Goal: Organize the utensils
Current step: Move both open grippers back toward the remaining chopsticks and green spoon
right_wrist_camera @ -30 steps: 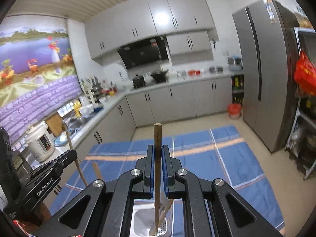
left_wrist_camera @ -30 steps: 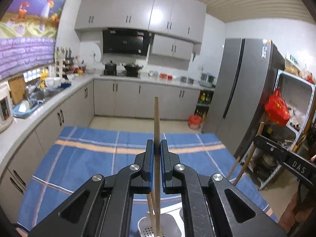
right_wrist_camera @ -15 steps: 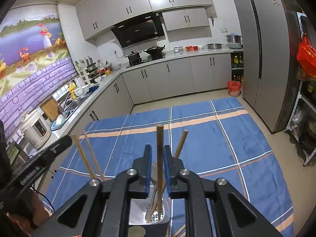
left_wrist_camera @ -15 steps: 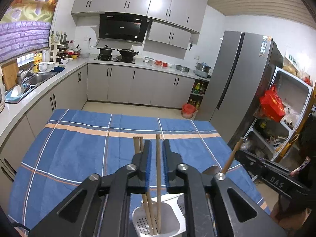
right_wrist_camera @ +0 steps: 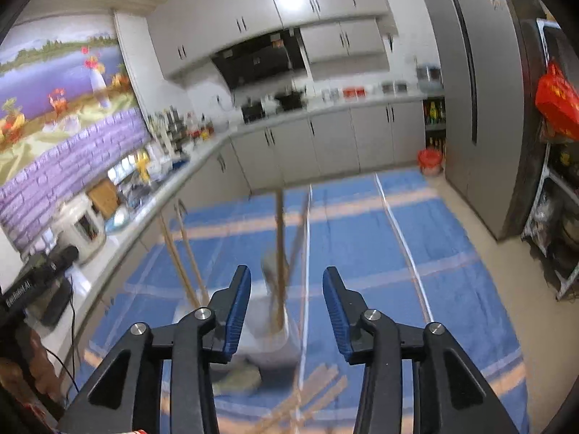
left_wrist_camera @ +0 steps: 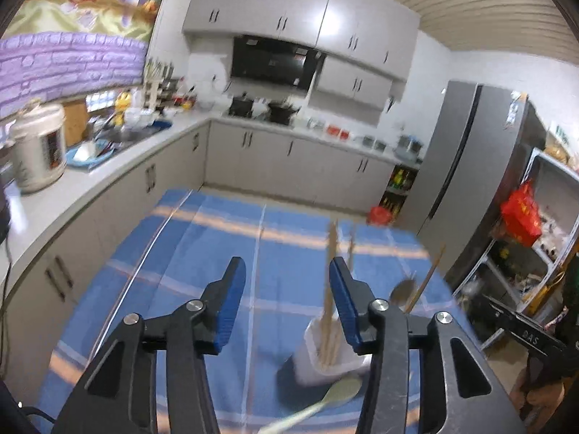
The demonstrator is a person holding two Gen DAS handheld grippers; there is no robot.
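Chopsticks (left_wrist_camera: pixel 330 311) already stand in the white holder (left_wrist_camera: pixel 327 360) near the desk's (left_wrist_camera: pixel 181 253) front edge. Both the left tool (left_wrist_camera: pixel 286 289) and right tool (right_wrist_camera: pixel 286 291) are opening, nothing between their jaws. A spoon (left_wrist_camera: pixel 325 401) and loose chopsticks (right_wrist_camera: pixel 307 394) lying beside the holder remain.
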